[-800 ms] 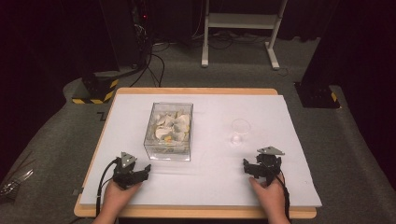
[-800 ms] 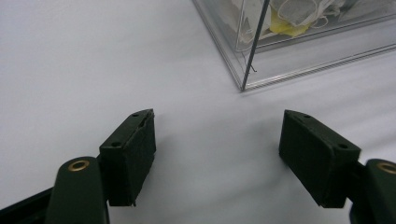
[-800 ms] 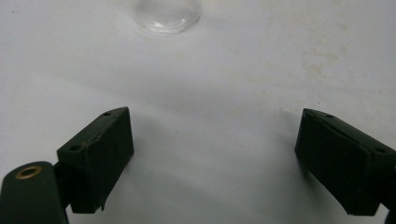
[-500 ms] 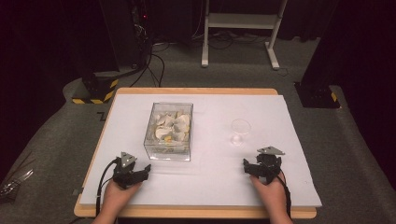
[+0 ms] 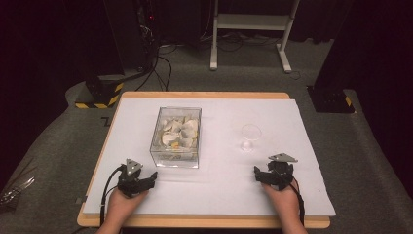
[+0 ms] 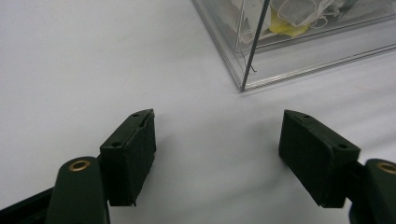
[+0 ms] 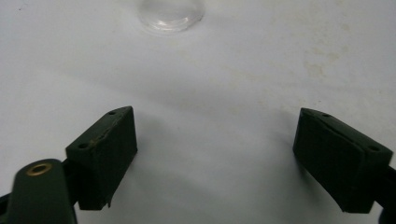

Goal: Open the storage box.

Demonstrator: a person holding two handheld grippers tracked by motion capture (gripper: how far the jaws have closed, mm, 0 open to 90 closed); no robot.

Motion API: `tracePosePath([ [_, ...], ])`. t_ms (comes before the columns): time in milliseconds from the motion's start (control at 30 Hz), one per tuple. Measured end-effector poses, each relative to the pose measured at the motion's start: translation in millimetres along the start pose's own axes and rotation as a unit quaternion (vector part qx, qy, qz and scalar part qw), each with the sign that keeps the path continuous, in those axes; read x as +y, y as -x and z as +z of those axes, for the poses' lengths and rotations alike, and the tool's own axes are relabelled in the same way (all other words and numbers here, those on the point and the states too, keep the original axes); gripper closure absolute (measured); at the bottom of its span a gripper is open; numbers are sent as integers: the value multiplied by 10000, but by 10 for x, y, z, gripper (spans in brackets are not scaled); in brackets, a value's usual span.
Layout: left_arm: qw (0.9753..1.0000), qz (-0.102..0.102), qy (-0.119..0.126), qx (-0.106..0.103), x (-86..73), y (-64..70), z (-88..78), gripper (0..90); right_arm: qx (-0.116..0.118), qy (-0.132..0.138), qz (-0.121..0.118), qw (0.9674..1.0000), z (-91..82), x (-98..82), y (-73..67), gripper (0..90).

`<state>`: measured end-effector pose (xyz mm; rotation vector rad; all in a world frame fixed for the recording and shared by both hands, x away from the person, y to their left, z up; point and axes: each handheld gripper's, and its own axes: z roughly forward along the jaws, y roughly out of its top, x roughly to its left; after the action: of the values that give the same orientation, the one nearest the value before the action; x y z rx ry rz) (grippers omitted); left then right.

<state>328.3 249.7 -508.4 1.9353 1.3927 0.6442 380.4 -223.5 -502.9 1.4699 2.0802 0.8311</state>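
A clear plastic box (image 5: pixel 177 137) holding several pale pouches with a bit of yellow stands left of the middle of the white table (image 5: pixel 219 185). A small clear cup (image 5: pixel 250 136) stands to its right. My left gripper (image 5: pixel 141 178) rests low on the table near the front left, open and empty; the box corner (image 6: pixel 243 86) lies just ahead of its jaws in the left gripper view. Near the front right rests my right gripper (image 5: pixel 272 173), open with nothing between its jaws. The cup's base (image 7: pixel 170 14) sits ahead of it in the right gripper view.
White sheet covers a wooden tabletop whose edge (image 5: pixel 204 95) shows at the back. Beyond it stand a white metal frame (image 5: pixel 253 29), cables (image 5: pixel 160 63) on the floor and a black-and-yellow striped block (image 5: pixel 100 95).
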Motion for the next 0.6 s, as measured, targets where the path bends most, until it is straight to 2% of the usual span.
tracePosePath([
  [167, 10000, 3, 5, 1, 0, -1, -1, 276, 41, 211, -37, 9998, -74, -11, 5, 161],
  [267, 10000, 4, 3, -5, 0, -2, -2, 277, 80, 227, -104, 9997, -114, -33, -30, 175],
  [300, 10000, 4, 3, -5, 0, -2, -2, 279, 80, 227, -104, 9997, -114, -33, -30, 175],
  [333, 10000, 32, 13, -41, 0, -6, -4, 282, 105, 218, -215, 9995, -127, -42, -47, 186],
  [533, 9999, 90, 16, -120, -10, 0, -22, 294, 216, 71, -243, 9994, -114, -90, -64, 214],
  [600, 9997, 166, 67, -175, -24, 1, -44, 349, 203, 93, -289, 9993, -112, -98, -66, 224],
])
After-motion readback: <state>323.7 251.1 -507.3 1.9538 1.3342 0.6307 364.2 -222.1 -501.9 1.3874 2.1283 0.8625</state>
